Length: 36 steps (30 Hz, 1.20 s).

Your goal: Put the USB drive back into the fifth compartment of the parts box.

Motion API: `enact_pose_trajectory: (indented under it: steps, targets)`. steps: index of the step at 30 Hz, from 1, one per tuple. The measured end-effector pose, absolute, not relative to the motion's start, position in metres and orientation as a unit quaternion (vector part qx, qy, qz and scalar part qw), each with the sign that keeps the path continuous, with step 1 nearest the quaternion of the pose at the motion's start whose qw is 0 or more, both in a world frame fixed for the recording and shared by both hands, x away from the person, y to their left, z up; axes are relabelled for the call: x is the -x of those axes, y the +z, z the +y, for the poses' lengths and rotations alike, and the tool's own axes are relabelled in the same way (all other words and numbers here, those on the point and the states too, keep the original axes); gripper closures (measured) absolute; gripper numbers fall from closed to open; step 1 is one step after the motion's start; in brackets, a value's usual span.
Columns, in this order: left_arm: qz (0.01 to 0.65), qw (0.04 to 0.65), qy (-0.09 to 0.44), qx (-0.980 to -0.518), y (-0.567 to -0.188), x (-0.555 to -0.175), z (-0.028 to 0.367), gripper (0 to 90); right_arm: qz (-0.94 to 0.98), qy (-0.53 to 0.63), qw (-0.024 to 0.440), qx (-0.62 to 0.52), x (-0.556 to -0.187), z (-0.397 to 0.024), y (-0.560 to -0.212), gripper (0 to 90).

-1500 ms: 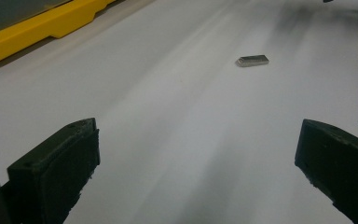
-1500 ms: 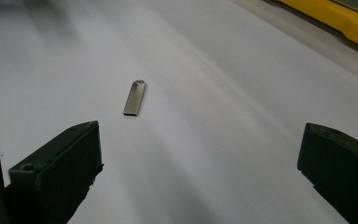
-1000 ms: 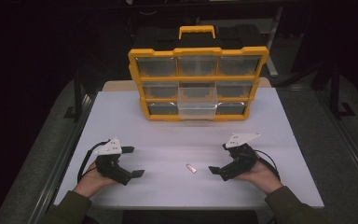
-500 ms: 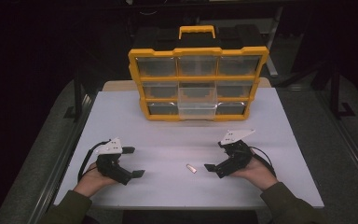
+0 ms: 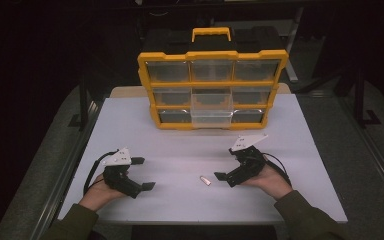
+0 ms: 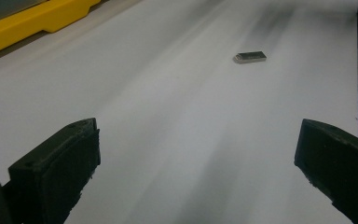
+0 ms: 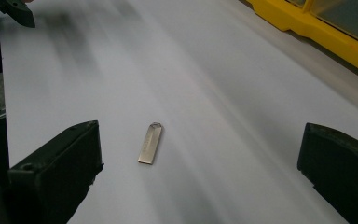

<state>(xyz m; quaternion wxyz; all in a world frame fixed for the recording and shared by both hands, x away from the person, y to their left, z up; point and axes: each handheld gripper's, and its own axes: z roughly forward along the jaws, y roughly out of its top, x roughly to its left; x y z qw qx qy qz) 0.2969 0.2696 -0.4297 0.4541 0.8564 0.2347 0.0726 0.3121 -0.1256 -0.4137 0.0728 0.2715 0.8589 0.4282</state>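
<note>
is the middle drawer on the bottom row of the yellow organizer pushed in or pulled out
Pulled out. In the high view the clear bottom-middle drawer juts forward past the yellow organizer frame, while the drawers on either side sit flush.

You've got a white table (image 5: 300, 150). Yellow drawer box (image 5: 211, 80) stands at the far edge, centre. Small metal stick (image 5: 205, 180) lies flat near the near edge, about centre, well apart from the box.
</note>
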Motion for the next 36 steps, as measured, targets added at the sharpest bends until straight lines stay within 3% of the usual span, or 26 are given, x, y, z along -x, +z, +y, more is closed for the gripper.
enact_pose_trajectory:
  steps: [36]
  targets:
    - [0.241,0.456,0.085,-0.853,-0.429,-0.296,0.269,0.0,0.859,0.437,0.065,-0.258,-0.323,-0.104,-0.404,0.0]
